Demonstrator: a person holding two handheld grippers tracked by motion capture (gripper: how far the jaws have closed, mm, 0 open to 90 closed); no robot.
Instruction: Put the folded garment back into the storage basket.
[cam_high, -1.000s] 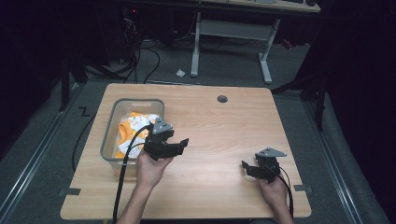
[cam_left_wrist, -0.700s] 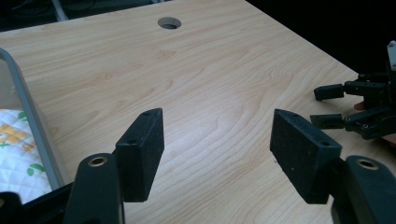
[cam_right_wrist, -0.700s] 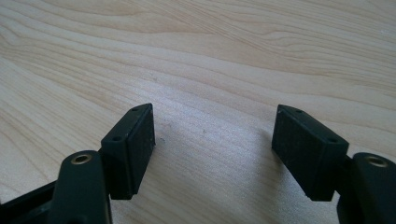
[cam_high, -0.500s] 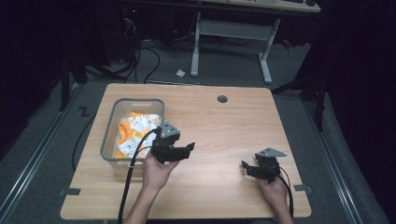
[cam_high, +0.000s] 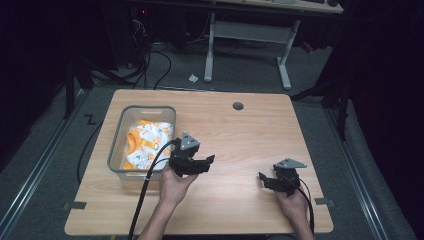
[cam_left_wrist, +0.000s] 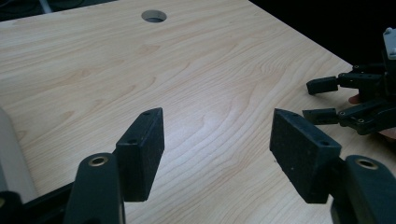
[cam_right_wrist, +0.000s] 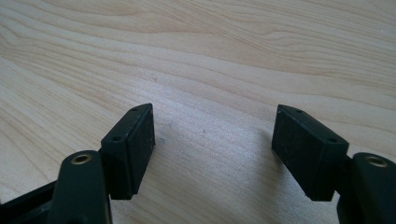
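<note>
My left gripper (cam_high: 206, 162) is held just above the wooden table (cam_high: 240, 140), right of a clear plastic bin (cam_high: 142, 108), and its jaws point right. In the left gripper view it (cam_left_wrist: 217, 135) stands open with nothing but bare wood between the pads. My right gripper (cam_high: 264, 180) rests low near the table's front right, open and pointing left. The same gripper (cam_left_wrist: 317, 99) appears at the right edge of the left gripper view. In the right gripper view its (cam_right_wrist: 212, 126) pads are wide apart over bare wood. The bin holds an orange and white patterned cloth (cam_high: 150, 142).
A round cable hole (cam_high: 238, 106) sits near the table's far edge, also in the left gripper view (cam_left_wrist: 154, 16). The bin's pale wall (cam_left_wrist: 9, 154) shows at that view's left edge. Cables (cam_high: 150, 65) and desk legs (cam_high: 282, 60) lie on the floor beyond the table.
My left gripper has moved right, away from the bin and toward the table's middle, staying open. The right gripper has not moved.
</note>
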